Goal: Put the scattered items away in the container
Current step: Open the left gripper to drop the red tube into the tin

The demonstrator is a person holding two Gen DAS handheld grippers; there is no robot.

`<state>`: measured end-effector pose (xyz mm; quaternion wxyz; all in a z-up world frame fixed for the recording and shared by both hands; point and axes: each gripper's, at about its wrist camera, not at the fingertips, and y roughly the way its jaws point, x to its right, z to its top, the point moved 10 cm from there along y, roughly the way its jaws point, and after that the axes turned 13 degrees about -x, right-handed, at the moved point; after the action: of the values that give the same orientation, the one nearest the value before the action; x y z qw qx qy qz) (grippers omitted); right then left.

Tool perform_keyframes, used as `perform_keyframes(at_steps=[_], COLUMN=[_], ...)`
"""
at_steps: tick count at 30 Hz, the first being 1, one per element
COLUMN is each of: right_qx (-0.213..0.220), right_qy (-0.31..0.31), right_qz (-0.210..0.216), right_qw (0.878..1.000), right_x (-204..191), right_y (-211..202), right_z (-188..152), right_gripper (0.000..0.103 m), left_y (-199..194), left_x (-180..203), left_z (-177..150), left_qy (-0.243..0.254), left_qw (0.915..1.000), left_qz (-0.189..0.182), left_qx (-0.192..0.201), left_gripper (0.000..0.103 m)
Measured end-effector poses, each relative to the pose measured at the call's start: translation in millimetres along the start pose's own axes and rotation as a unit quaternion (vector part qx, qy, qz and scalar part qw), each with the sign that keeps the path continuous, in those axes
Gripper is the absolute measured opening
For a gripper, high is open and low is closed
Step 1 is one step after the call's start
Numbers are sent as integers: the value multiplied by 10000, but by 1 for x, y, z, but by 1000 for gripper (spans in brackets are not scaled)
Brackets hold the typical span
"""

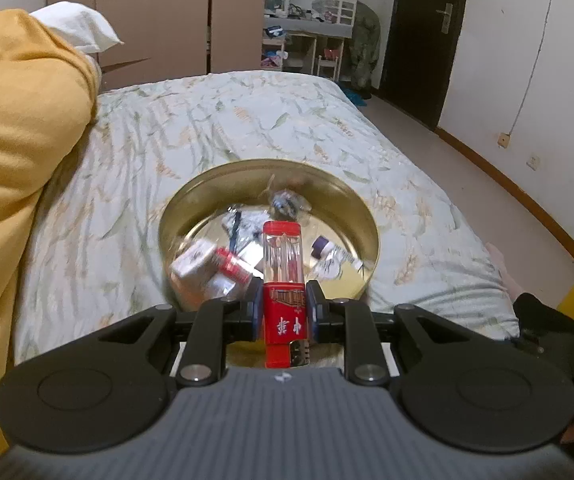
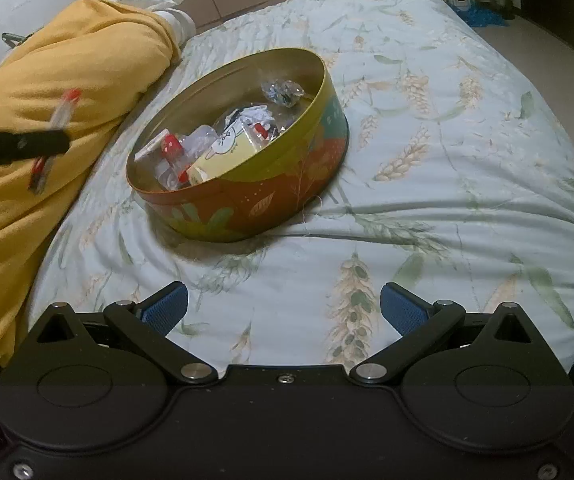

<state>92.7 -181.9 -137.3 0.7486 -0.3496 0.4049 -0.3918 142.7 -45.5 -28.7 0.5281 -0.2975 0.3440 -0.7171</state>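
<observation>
Lighter (image 1: 284, 280): red, with a clear section showing its inner tubes, clamped at its red lower body between the blue pads of the left gripper (image 1: 284, 312) at lower centre of the left wrist view. Its clear end points toward the round tin (image 1: 371, 220) lying just beyond it on the floral bedspread (image 1: 215, 120).

The right wrist view shows the same lighter (image 2: 53, 136) at the left edge, held in the air in front of the yellow blanket (image 2: 87, 60), to the left of the tin (image 2: 271, 204). Only this view shows the tin's outer wall, orange and green with leaf patterns.

The tin holds small packets, crumpled wrappers and a small bottle with a red cap (image 2: 171, 145).

The right gripper (image 2: 284, 310) appears at the bottom of its own view with its blue pads spread wide and nothing between them, above the bedspread (image 2: 447, 160) and nearer the camera than the tin.
</observation>
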Motion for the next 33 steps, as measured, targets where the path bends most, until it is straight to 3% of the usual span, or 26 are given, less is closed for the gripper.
perform_keyframes(at_steps=[8, 16, 20, 22, 24, 33], right_qx=[4, 14, 24, 32, 48, 90], right_qy=[18, -22, -25, -31, -30, -37], right_qz=[13, 3, -4, -6, -5, -75], right_qw=[10000, 10000, 10000, 10000, 10000, 9999], right_x=[0, -2, -2, -2, -2, -2], right_y=[3, 5, 5, 4, 3, 2], right_z=[1, 1, 1, 0, 0, -2], right_gripper=[103, 103, 103, 103, 103, 103], left_y=[24, 50, 65, 64, 61, 44], left_x=[18, 25, 17, 11, 8, -11], left_z=[46, 78, 86, 84, 78, 31], left_qy=[366, 378, 116, -3, -116, -260], left_qw=[9993, 9991, 9995, 9992, 9996, 9993], left_qz=[87, 167, 300, 408, 271, 165], left_qx=[10, -7, -32, 34, 10, -214], left_gripper=[25, 26, 92, 97, 103, 103])
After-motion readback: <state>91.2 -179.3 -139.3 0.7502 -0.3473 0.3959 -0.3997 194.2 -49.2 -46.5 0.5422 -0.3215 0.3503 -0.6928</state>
